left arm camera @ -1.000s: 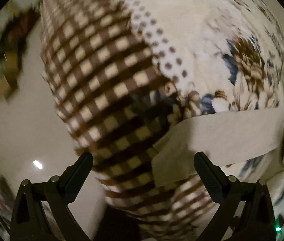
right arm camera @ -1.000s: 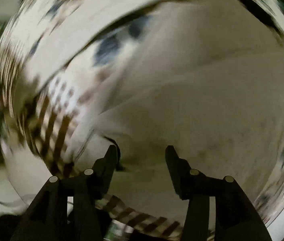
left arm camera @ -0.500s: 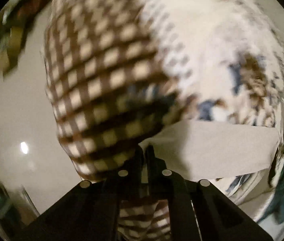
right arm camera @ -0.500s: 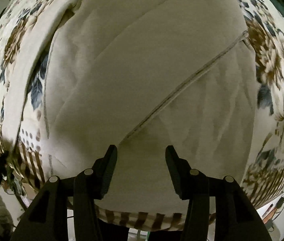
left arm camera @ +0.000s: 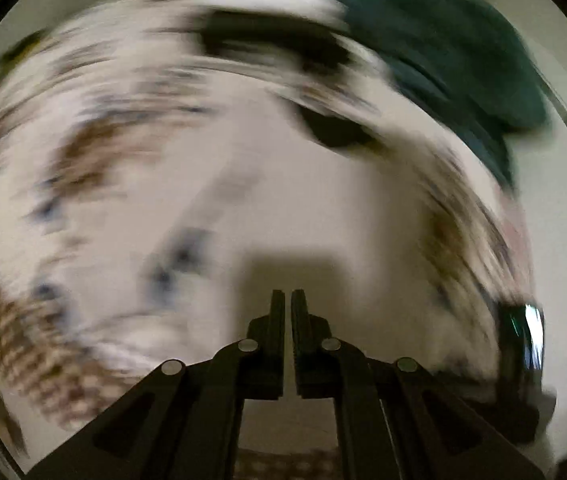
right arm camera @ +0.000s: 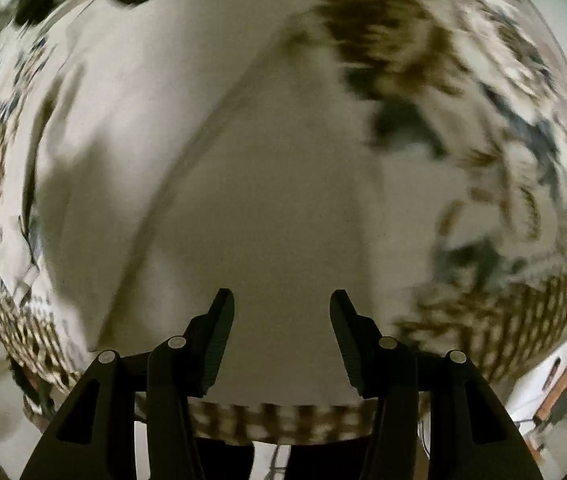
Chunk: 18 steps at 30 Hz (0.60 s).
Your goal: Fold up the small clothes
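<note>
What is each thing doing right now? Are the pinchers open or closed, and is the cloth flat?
left gripper: closed; whether it pinches cloth is unclear.
right gripper: open, holding nothing, above the cloth.
cream cloth: spread out with a fold line across it.
patterned tablecloth: lying under the cloth.
dark green garment: bunched, blurry.

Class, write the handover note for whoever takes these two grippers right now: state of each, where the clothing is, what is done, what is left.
Left gripper: jaws almost together; whether they pinch cloth cannot be told through the blur.
Right gripper: open, over the cream garment, holding nothing.
The garment lies on the floral and checked tablecloth; a dark green cloth lies beyond.
Done: folds already show.
Left: probably finish folding.
</note>
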Each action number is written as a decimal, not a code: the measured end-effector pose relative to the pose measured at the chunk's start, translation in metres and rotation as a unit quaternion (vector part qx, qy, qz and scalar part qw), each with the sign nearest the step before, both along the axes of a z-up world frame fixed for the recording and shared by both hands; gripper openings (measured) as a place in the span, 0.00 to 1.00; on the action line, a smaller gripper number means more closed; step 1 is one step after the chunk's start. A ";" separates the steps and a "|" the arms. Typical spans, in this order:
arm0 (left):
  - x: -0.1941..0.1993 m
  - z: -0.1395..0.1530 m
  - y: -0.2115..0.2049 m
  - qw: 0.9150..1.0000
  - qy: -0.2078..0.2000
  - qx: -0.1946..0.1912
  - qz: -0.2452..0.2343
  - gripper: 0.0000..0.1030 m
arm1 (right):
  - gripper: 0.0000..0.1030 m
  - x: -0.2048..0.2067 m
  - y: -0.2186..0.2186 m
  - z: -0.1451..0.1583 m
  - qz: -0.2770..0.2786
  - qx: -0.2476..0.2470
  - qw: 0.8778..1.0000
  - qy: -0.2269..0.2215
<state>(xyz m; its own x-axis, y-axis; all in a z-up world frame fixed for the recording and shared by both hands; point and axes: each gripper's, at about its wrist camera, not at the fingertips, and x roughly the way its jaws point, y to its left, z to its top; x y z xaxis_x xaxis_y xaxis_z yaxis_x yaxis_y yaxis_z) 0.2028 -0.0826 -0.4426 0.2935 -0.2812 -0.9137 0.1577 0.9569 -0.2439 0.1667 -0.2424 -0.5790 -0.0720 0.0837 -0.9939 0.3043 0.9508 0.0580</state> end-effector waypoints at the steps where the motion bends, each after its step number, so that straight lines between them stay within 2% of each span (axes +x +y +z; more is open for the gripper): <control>1: -0.005 -0.002 -0.020 1.000 0.004 -0.003 -0.028 0.01 | 0.51 -0.007 -0.018 0.002 -0.012 -0.005 1.000 -0.002; 4: -0.036 -0.021 -0.089 0.991 0.022 -0.011 -0.129 0.01 | 0.50 -0.025 -0.063 0.002 -0.039 -0.019 0.999 0.000; 6: -0.057 -0.029 -0.116 0.984 0.041 -0.013 -0.172 0.01 | 0.50 -0.042 -0.097 -0.001 -0.063 -0.024 0.998 0.005; 7: -0.062 -0.029 -0.118 0.983 0.050 -0.018 -0.175 0.02 | 0.50 -0.047 -0.110 -0.001 -0.071 -0.024 0.997 0.011; 9: -0.068 -0.027 -0.103 0.986 0.069 -0.023 -0.150 0.05 | 0.50 -0.059 -0.141 0.006 -0.071 0.005 0.997 0.005; 10: -0.067 -0.026 -0.086 0.989 0.080 -0.023 -0.121 0.05 | 0.50 -0.058 -0.143 0.009 -0.050 0.021 0.999 -0.007; 12: -0.061 -0.022 -0.037 0.994 0.096 -0.027 -0.042 0.05 | 0.51 -0.049 -0.136 0.018 0.011 0.030 0.999 -0.031; 14: -0.053 -0.021 0.022 0.995 0.094 0.009 0.039 0.05 | 0.51 -0.040 -0.115 0.023 0.063 0.047 0.996 -0.051; 15: -0.048 -0.020 0.058 0.991 0.092 0.036 0.084 0.12 | 0.51 -0.032 -0.102 0.026 0.091 0.073 0.991 -0.062; 16: -0.046 -0.019 0.085 0.987 0.089 0.061 0.119 0.28 | 0.51 -0.022 -0.086 0.030 0.114 0.110 0.985 -0.073; 17: -0.043 -0.019 0.115 0.981 0.082 0.083 0.153 0.40 | 0.51 -0.010 -0.074 0.033 0.129 0.129 0.980 -0.080; 18: -0.042 -0.019 0.150 0.973 0.072 0.108 0.192 0.70 | 0.51 0.002 -0.049 0.038 0.155 0.150 0.972 -0.092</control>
<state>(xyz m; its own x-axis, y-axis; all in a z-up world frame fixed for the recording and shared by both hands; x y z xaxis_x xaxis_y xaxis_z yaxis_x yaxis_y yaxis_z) 0.1607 0.0669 -0.4618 0.2036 0.0267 -0.9787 -0.2427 0.9698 -0.0240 0.1685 -0.2919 -0.5414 0.0366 0.3744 -0.9266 -0.0364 0.9271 0.3731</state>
